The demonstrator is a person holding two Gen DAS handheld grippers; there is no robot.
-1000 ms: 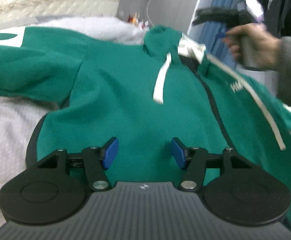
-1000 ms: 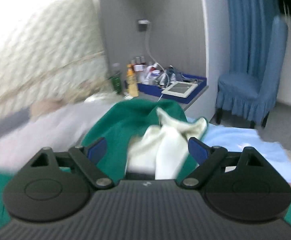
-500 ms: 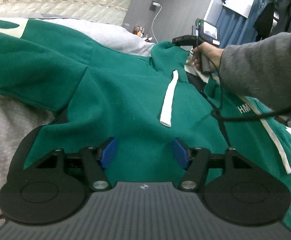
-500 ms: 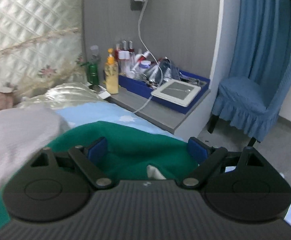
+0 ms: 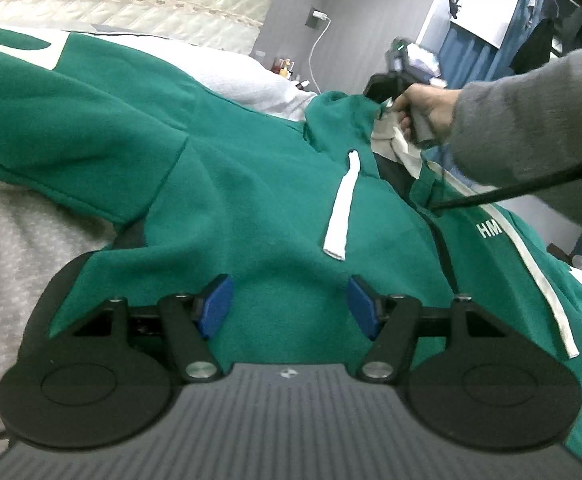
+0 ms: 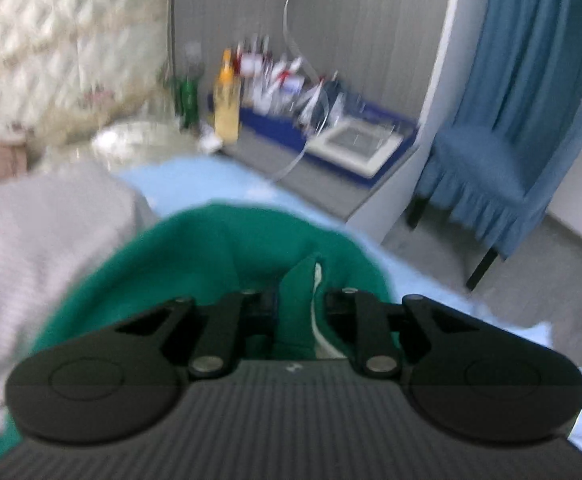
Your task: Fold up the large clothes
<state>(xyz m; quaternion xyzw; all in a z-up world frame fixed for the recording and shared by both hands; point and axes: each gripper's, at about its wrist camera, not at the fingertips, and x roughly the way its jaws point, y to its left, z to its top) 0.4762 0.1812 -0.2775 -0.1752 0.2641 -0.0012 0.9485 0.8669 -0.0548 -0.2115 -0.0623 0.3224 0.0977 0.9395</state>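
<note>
**Right tool pinching hood edge, left tool wide over hoodie body**

Green hoodie [image 5: 259, 184] lies spread on the bed, front up, filling most of the space ahead of the left tool [image 5: 289, 306]. Left tool hovers low over the lower chest area, jaws wide apart, blue pads [image 5: 215, 305] clear of the fabric on both sides, nothing gripped. White drawstring [image 5: 343, 210] lies flat just ahead of it, slightly right of centre. Second drawstring [image 5: 539, 276] runs down the cloth off to the tool's right. Left sleeve stretches away to the tool's far left over the grey blanket [image 5: 15, 248].

Right tool [image 6: 301, 300] is at the hood, far ahead and right of the left tool. Its jaws are closing, already narrow, with a fold of green cloth [image 6: 297, 292] and a sliver of cream lining squeezed between them. Right-wrist view is motion blurred. In the left view, right hand [image 5: 427, 110] in a grey sleeve [image 5: 531, 128] holds that tool's handle at the hood edge; black cable [image 5: 523, 186] trails from it.

Beyond the right tool: light blue sheet [image 6: 195, 178], cluttered counter [image 6: 323, 184] with bottles and a blue tray, blue chair [image 6: 483, 176] to the right.
</note>
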